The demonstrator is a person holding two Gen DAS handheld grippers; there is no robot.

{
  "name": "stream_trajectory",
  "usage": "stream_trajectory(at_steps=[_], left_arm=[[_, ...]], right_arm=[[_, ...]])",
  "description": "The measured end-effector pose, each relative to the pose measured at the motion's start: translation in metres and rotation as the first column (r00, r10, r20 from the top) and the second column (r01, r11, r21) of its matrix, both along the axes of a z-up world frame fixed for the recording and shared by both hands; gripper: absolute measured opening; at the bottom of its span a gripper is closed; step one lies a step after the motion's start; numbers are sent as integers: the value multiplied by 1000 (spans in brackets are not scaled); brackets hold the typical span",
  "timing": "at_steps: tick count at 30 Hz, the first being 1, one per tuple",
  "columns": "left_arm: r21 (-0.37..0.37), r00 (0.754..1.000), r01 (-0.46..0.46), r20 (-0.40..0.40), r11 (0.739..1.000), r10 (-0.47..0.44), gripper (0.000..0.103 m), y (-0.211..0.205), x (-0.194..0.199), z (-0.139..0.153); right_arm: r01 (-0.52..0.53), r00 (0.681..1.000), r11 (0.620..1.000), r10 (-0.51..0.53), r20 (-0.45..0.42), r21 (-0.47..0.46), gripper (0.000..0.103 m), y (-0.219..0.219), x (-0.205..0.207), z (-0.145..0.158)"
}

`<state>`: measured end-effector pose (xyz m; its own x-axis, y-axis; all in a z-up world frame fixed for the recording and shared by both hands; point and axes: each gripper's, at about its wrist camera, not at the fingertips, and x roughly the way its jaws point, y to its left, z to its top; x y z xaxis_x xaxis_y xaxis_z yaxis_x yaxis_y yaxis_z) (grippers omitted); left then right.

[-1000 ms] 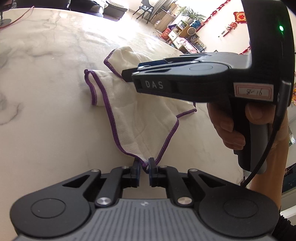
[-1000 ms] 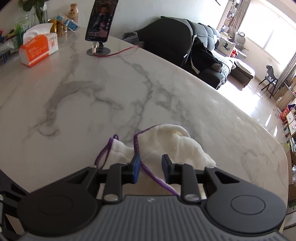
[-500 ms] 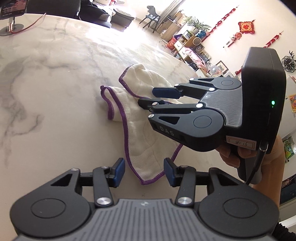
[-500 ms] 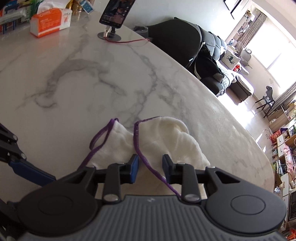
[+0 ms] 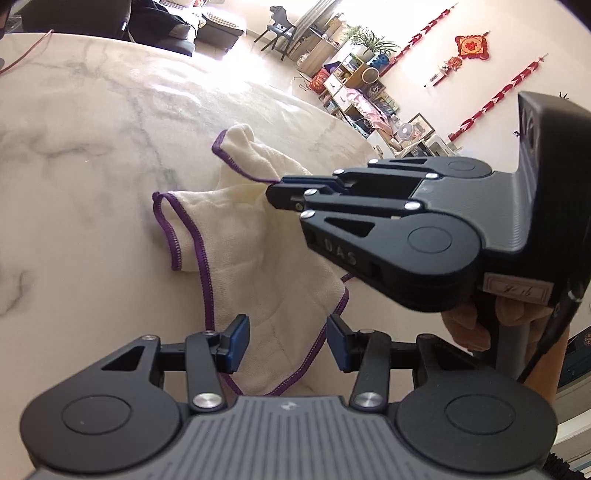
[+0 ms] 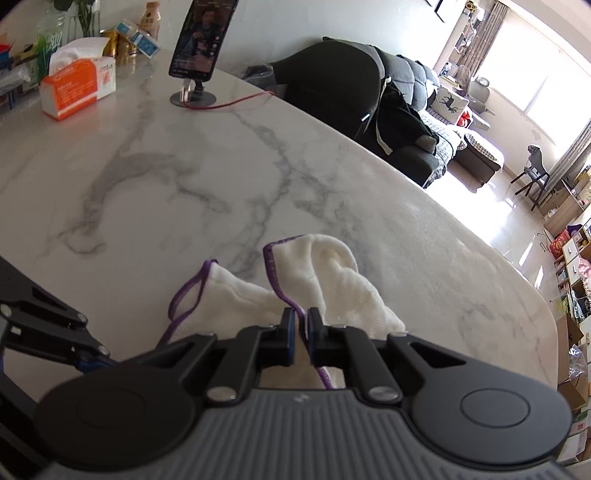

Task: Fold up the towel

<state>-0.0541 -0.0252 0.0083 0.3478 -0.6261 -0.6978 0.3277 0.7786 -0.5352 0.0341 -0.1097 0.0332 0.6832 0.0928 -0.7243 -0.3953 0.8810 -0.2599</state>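
Observation:
A cream towel (image 5: 251, 251) with purple stitched edges lies crumpled on the marble table (image 5: 74, 147). My left gripper (image 5: 284, 341) is open, its blue pads either side of the towel's near corner, not touching it. My right gripper (image 5: 275, 190) comes in from the right and is shut on the towel's purple edge near its middle. In the right wrist view the right gripper (image 6: 302, 328) pinches that purple hem, with the towel (image 6: 332, 280) bunched just ahead. Part of the left gripper's fingers (image 6: 48, 328) shows at the left edge.
At the table's far side stand a phone on a stand (image 6: 201, 40) with a red cable (image 6: 236, 101), an orange tissue box (image 6: 77, 86) and bottles (image 6: 146, 26). The table's rounded edge (image 6: 498, 266) curves off right; a sofa (image 6: 417, 122) lies beyond.
My left gripper let go of the towel's near corner, opened, and stays open over it. My right gripper, open before, has closed on the towel's purple edge.

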Motion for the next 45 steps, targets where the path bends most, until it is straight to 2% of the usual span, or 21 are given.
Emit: stream_trajectory(at_steps=[9, 14, 21, 25, 42, 45], left_arm=[[35, 999, 21, 33, 999, -22, 44, -3, -4, -6], [49, 999, 24, 45, 999, -26, 44, -8, -2, -7], [70, 998, 32, 57, 997, -36, 44, -12, 2, -10], [81, 997, 37, 60, 996, -42, 44, -12, 4, -11], [138, 990, 108, 72, 985, -119, 48, -20, 13, -9], [139, 991, 108, 65, 984, -118, 48, -21, 14, -9]], right_arm=[[166, 983, 981, -173, 60, 95, 4, -36, 14, 22], [254, 959, 955, -269, 86, 152, 3, -56, 21, 34], [357, 925, 919, -373, 78, 166, 3, -85, 31, 30], [416, 900, 897, -430, 76, 153, 3, -97, 36, 25], [575, 818, 816, -574, -25, 61, 4, -154, 78, -34], [580, 815, 813, -578, -45, 59, 9, -158, 81, -39]])
